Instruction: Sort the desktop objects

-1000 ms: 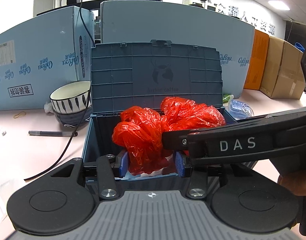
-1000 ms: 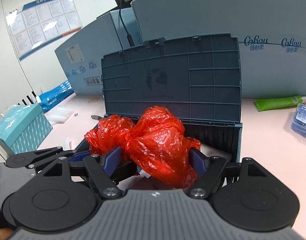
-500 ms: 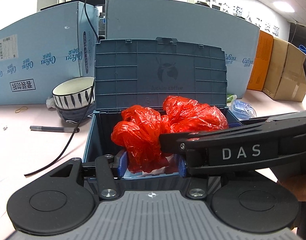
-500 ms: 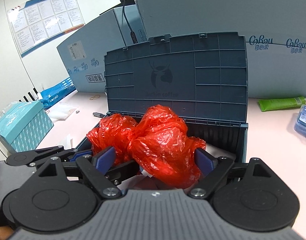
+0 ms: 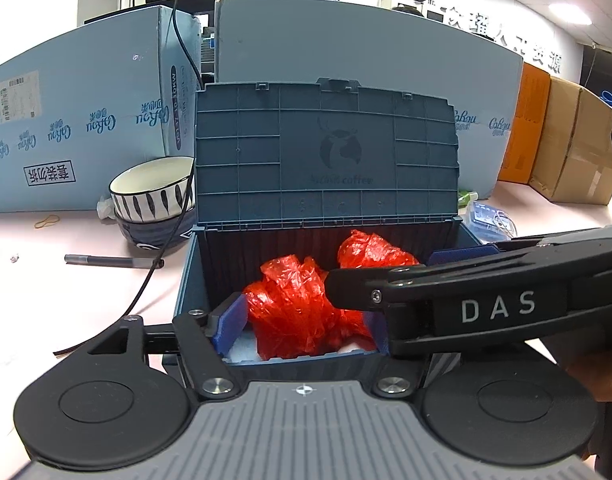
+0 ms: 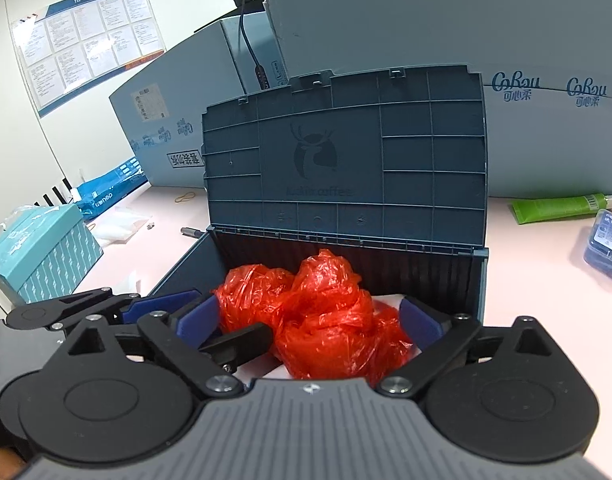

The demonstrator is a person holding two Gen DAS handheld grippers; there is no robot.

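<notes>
A crumpled red plastic bag point(image 5: 302, 312) point(image 6: 325, 316) lies inside the open blue-grey storage box point(image 5: 186, 280) point(image 6: 479, 292), whose lid point(image 5: 325, 152) stands upright behind it. White material shows under the bag. My left gripper point(image 5: 304, 320) straddles the bag's left lump; its jaws are opening and the left pad stands just off the plastic. My right gripper point(image 6: 309, 316) straddles the bag with its jaws opening wide and gaps at both pads. In the left wrist view one of the right gripper's fingers point(image 5: 497, 308) crosses from the right and hides the left gripper's right pad.
Two stacked bowls point(image 5: 152, 196), a pen point(image 5: 106, 260), a black cable point(image 5: 162, 256) and a rubber band point(image 5: 46, 222) lie left of the box. A green tube point(image 6: 561, 206) and blue case point(image 6: 607, 246) lie right; a teal tissue box point(image 6: 42, 252) stands far left. Blue cartons wall the back.
The red bag has sunk from above the rim down into the box. Both grippers' jaws have spread wider and their pads have come off the bag.
</notes>
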